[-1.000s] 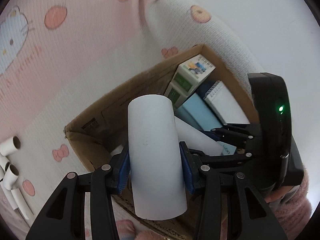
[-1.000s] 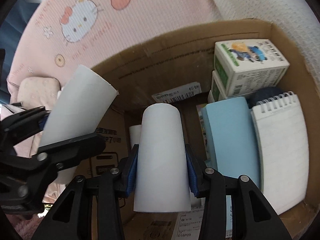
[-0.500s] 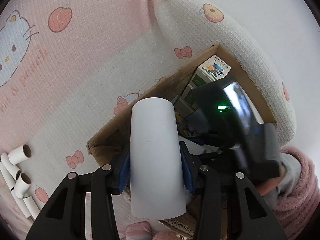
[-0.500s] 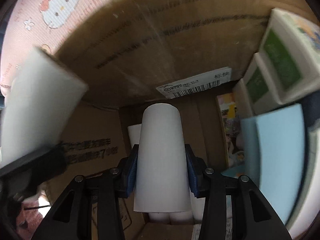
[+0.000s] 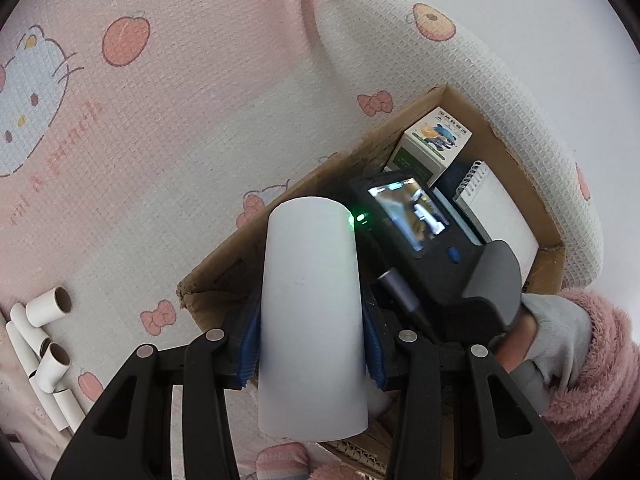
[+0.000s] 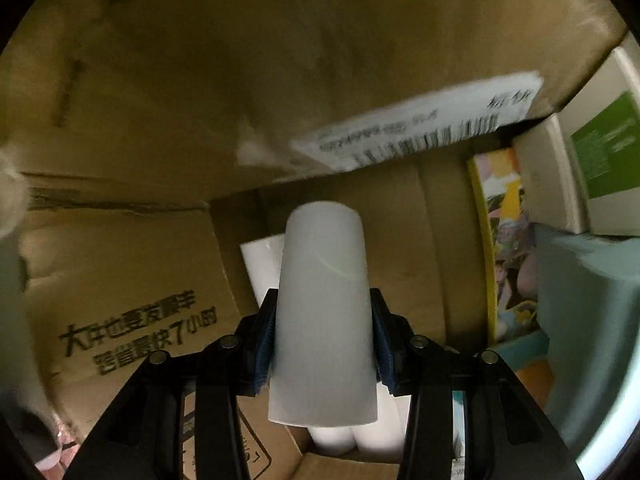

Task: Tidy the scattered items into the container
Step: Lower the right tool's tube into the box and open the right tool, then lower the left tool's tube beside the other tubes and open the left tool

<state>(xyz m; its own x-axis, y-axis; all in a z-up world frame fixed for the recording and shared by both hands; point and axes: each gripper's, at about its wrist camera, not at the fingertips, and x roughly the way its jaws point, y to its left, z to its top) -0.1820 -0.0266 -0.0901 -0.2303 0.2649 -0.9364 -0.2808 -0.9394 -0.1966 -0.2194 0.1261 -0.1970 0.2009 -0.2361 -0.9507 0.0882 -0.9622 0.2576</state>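
left gripper (image 5: 312, 344) jaws pinch a white tube (image 5: 312, 320) by its sides, held above the near edge of the cardboard box (image 5: 500, 136). right gripper (image 6: 323, 344) jaws pinch a second white tube (image 6: 324, 320), low inside the box (image 6: 160, 80) close to the floor flaps. more white tubes (image 6: 352, 436) lie on the box floor under it, one (image 6: 262, 256) just behind. box also holds a green-white carton (image 5: 434, 146), a spiral notepad (image 5: 500, 216), a light blue pack (image 6: 584, 320), a colourful booklet (image 6: 506, 240) on edge. white barcode label (image 6: 420, 128) stuck on the inner wall. left view shows the right gripper's body and screen (image 5: 412, 212) down in the box, a hand (image 5: 520, 344) in a fuzzy pink sleeve (image 5: 592, 360) on it. box sits on a pink cartoon-print blanket (image 5: 160, 120). loose tubes (image 5: 44, 340) lie piled on the blanket at far left, well apart from the box.
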